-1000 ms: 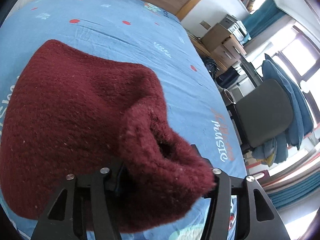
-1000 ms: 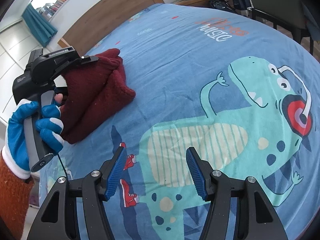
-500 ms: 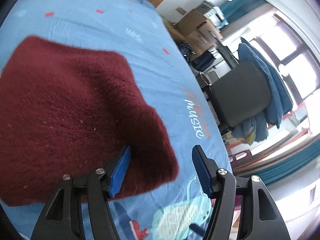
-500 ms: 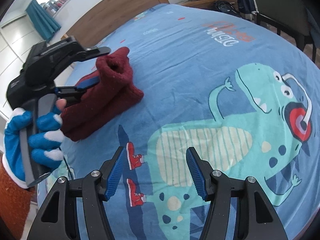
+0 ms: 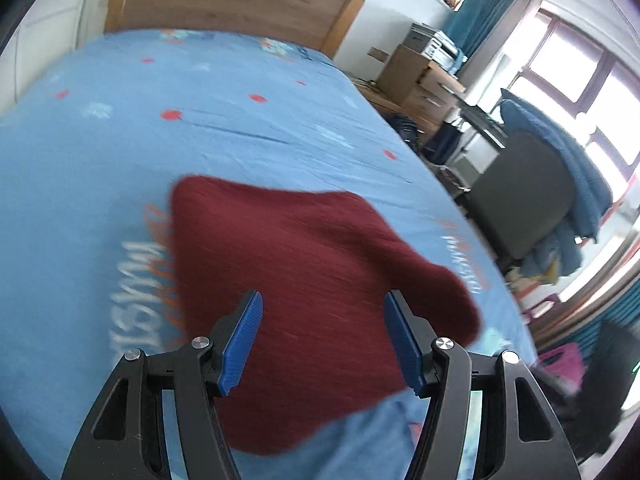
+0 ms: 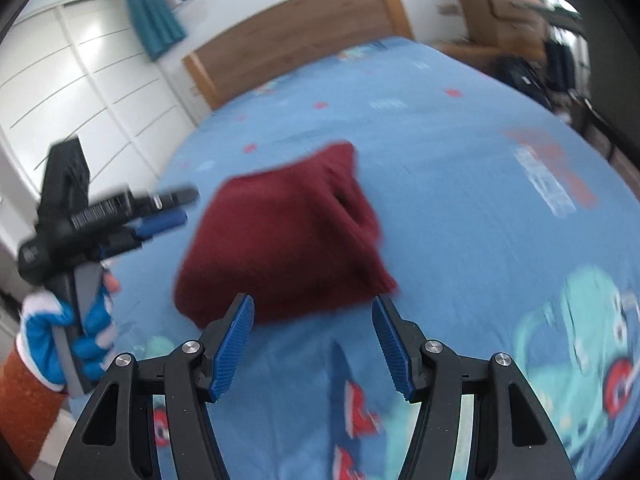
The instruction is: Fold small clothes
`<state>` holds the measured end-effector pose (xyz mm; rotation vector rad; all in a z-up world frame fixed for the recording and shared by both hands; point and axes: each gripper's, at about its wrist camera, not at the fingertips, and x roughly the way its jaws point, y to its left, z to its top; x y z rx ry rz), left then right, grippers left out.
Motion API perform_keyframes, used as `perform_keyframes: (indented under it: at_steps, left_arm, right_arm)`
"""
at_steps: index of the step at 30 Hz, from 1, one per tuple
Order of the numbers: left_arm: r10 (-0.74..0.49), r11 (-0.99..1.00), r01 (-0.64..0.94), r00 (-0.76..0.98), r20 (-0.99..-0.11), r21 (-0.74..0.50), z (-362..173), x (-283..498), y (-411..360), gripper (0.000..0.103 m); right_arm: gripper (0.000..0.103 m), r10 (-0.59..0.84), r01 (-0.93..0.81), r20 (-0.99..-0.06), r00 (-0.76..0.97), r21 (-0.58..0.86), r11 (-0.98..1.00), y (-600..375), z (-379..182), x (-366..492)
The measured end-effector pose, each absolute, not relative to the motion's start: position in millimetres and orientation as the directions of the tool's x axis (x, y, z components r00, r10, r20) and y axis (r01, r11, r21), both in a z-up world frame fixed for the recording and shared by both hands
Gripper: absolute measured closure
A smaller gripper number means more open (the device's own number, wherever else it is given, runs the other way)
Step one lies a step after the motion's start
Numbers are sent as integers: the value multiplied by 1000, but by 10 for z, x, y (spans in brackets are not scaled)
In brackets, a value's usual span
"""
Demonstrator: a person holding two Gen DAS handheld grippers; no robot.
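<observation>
A dark red knitted garment [image 5: 304, 280] lies folded on the blue bedspread [image 5: 200, 120]. It also shows in the right wrist view [image 6: 288, 240], with a sleeve opening on its right side. My left gripper [image 5: 324, 340] is open and empty, raised just above the garment's near part. In the right wrist view the left gripper [image 6: 176, 206] hangs to the left of the garment, apart from it. My right gripper [image 6: 314, 340] is open and empty, just short of the garment's near edge.
The bedspread [image 6: 480, 200] carries a dinosaur print [image 6: 580, 320]. A wooden headboard [image 5: 224, 0] stands at the far end. A dark chair [image 5: 520, 200], drawers [image 5: 420, 76] and a window stand right of the bed. White wardrobe doors [image 6: 80, 92] are on the left.
My left gripper let go of the garment's sleeve, opened and pulled back to the left. The garment now lies flat and folded. My right gripper has moved up to the garment.
</observation>
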<state>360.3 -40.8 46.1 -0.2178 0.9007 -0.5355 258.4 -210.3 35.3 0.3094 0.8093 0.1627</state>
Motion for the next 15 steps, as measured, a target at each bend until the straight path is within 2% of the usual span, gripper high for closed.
perform_keyframes:
  at_steps: [7,15]
  left_arm:
    - [-506,856,401,518,-690,-327,290,3680,-446,46]
    - [-536,816,491,446,-716,-305,-142,3541,-647,46]
  right_arm:
    - [40,278,-96,-666,692,296,950,-1831,448,3388]
    - [40,214,-40,-748,628,244,969,-1967,-142,3823]
